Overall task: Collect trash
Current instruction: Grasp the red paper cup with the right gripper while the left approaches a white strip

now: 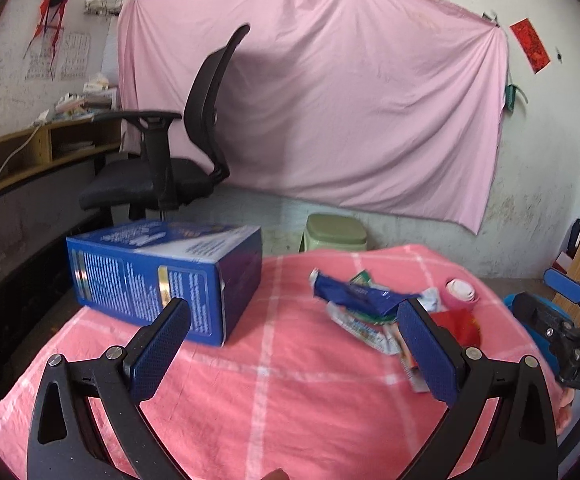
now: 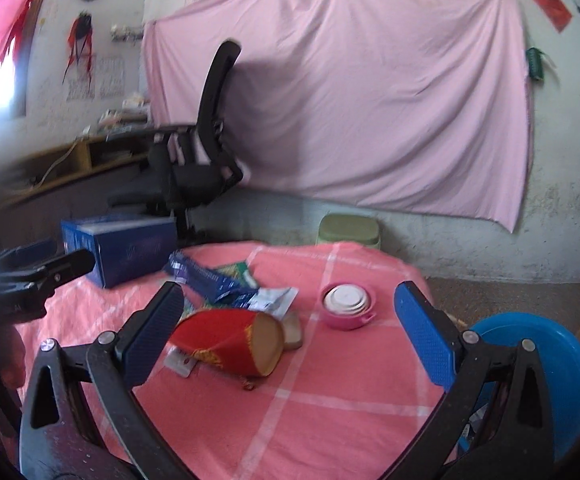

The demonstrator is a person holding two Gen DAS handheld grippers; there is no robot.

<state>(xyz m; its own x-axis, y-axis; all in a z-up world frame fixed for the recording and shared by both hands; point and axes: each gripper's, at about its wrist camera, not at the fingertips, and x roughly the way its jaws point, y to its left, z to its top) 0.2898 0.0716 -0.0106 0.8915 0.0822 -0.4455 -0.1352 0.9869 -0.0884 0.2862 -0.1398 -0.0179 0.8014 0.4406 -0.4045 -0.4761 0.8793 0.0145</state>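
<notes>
Looking at the trash first: a pile of wrappers [image 2: 226, 284] sits mid-table on the pink checked cloth [image 2: 290, 420], with a blue foil wrapper [image 1: 358, 294] on top and a white packet [image 2: 270, 300] at its right edge. Just in front lies a red tube [image 2: 226, 340] on its side, open end facing right. Right of the pile, apart from it, stands a pink bowl [image 2: 348, 306] with white cups nested inside. A blue box [image 1: 162, 276] rests at the table's far left corner. My left gripper [image 1: 294, 344] hovers over the cloth, jaws wide apart, nothing held; the right finger overlaps the pile in view. My right gripper [image 2: 290, 340] hovers too, jaws spread wide and empty, the tube between the fingers in view. Blue bin [image 2: 546, 380] sits off the table's right edge. Behind: black chair [image 1: 170, 152], green stool [image 1: 336, 232], pink sheet [image 1: 330, 100] on the wall.
</notes>
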